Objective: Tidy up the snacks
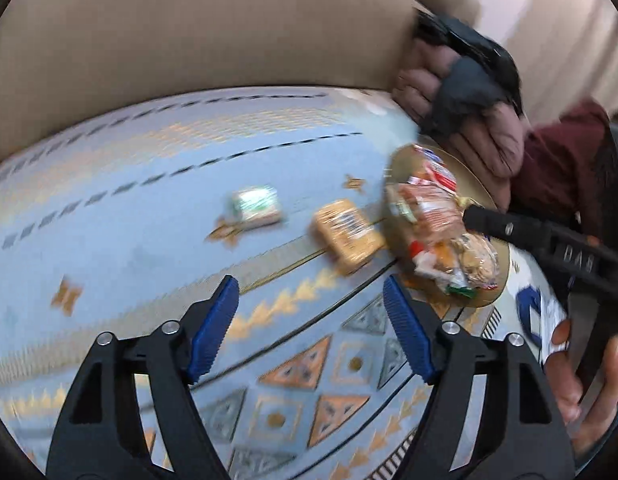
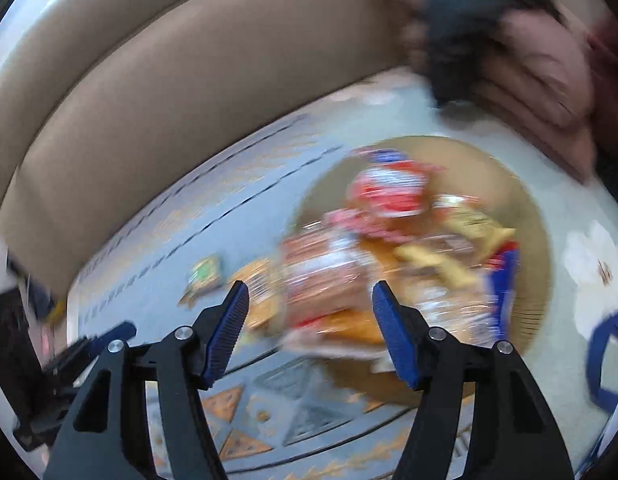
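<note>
My left gripper (image 1: 311, 292) is open over the blue patterned cloth (image 1: 129, 220) with nothing between its blue pads. Beyond it a green-and-white packet (image 1: 255, 210) and a yellow packet (image 1: 347, 236) lie on the cloth. To their right a round gold tray (image 1: 497, 276) holds a pile of snack packets (image 1: 433, 220). My right gripper (image 2: 309, 300) is open above the near left part of that snack pile (image 2: 381, 240), and the blurred picture shows no pad pressing on a packet. The green packet (image 2: 207, 274) and yellow packet (image 2: 255, 280) lie to its left.
A beige sofa back (image 1: 189, 40) curves behind the cloth. A hand in a dark fingerless glove (image 1: 469, 92) with a maroon sleeve rests beyond the tray. A white flower-patterned cloth (image 2: 597, 272) lies right of the tray rim (image 2: 537, 240).
</note>
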Tool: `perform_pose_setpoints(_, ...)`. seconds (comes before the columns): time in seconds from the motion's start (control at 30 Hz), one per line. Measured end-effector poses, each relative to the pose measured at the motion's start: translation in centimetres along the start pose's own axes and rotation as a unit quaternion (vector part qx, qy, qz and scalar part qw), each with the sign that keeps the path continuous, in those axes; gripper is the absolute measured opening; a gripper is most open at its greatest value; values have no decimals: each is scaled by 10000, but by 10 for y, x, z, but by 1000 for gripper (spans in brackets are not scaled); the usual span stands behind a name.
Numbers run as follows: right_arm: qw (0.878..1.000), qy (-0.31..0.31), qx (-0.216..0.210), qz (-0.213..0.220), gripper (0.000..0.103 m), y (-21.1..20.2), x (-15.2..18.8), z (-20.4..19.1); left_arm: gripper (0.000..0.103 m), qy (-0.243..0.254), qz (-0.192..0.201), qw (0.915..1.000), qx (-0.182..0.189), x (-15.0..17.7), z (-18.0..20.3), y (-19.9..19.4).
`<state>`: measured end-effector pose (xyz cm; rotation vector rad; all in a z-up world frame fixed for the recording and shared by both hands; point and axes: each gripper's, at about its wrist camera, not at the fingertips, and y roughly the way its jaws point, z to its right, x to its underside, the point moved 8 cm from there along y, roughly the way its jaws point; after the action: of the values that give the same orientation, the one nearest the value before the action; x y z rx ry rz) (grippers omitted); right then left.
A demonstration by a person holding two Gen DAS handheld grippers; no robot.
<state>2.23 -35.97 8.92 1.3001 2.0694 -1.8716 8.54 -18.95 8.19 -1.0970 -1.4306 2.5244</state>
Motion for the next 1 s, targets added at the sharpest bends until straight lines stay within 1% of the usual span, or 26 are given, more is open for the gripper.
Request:
perform_pose_setpoints(0.07, 9994, -301, -114, -125, 65, 6, 14, -29, 78, -149, 34, 9996, -245, 14, -19, -11)
perform_pose_setpoints(0.1, 9990, -371, -162, -203, 66, 9, 21, -39, 79, -211, 42, 9988, -443, 24, -31, -16)
perform_pose_setpoints(0.17, 9978, -427, -239, -440, 68, 21, 40, -56, 79, -334, -5, 9968, -723, 44, -50, -23)
perform_pose_setpoints(0.23, 9961, -513, -270, -662, 69, 34, 62, -69, 81, -467, -65, 9953, -846, 59, -65, -26)
perform_pose_setpoints(0.33, 9923, -799, -105, -936, 70, 54, 96, -84, 82, -632, -194, 9929, -985, 79, -84, -22)
perform_pose_setpoints(0.37, 9907, -890, 7, -1027, 70, 62, 109, -86, 82, -639, -239, 9922, -1040, 84, -89, -20)
perform_pose_setpoints(0.43, 9884, -985, 222, -1131, 70, 76, 124, -81, 82, -587, -297, 9911, -1160, 94, -96, -15)
perform_pose_setpoints(0.47, 9884, -985, 222, -1131, 70, 76, 124, -81, 82, -561, -307, 9906, -1206, 97, -99, -13)
perform_pose_setpoints(0.5, 9878, -1002, 329, -1146, 70, 81, 131, -77, 82, -534, -299, 9900, -1273, 101, -102, -9)
perform_pose_setpoints(0.6, 9891, -890, 475, -1070, 71, 90, 146, -63, 83, -530, -288, 9886, -1383, 113, -109, -2)
perform_pose_setpoints(0.63, 9900, -834, 542, -998, 75, 92, 151, -58, 84, -519, -289, 9882, -1409, 116, -110, 0)
perform_pose_setpoints(0.7, 9908, -764, 653, -912, 76, 94, 157, -49, 85, -491, -309, 9873, -1481, 124, -112, 7)
perform_pose_setpoints(0.73, 9905, -746, 719, -905, 78, 96, 159, -46, 86, -450, -264, 9871, -1514, 126, -112, 8)
perform_pose_setpoints(0.77, 9902, -732, 761, -915, 80, 100, 164, -41, 91, -331, -145, 9872, -1553, 128, -110, 9)
perform_pose_setpoints(0.8, 9899, -765, 790, -891, 85, 101, 167, -39, 97, -244, -115, 9867, -1600, 130, -106, 11)
perform_pose_setpoints(0.83, 9891, -894, 844, -807, 95, 102, 170, -39, 99, -134, -98, 9857, -1679, 132, -104, 13)
perform_pose_setpoints(0.87, 9874, -1035, 926, -755, 98, 102, 172, -41, 100, -3, -61, 9839, -1786, 134, -102, 16)
perform_pose_setpoints(0.9, 9859, -1117, 1001, -744, 98, 104, 175, -40, 100, 198, -10, 9799, -1985, 137, -100, 19)
perform_pose_setpoints(0.93, 9868, -1143, 975, -611, 98, 103, 177, -39, 100, 382, 28, 9754, -2169, 140, -98, 23)
perform_pose_setpoints(0.97, 9880, -1134, 917, -515, 98, 102, 179, -38, 100, 448, 116, 9729, -2266, 141, -96, 23)
perform_pose_setpoints(1.0, 9886, -1134, 877, -452, 98, 101, 180, -37, 100, 411, 141, 9731, -2261, 141, -97, 22)
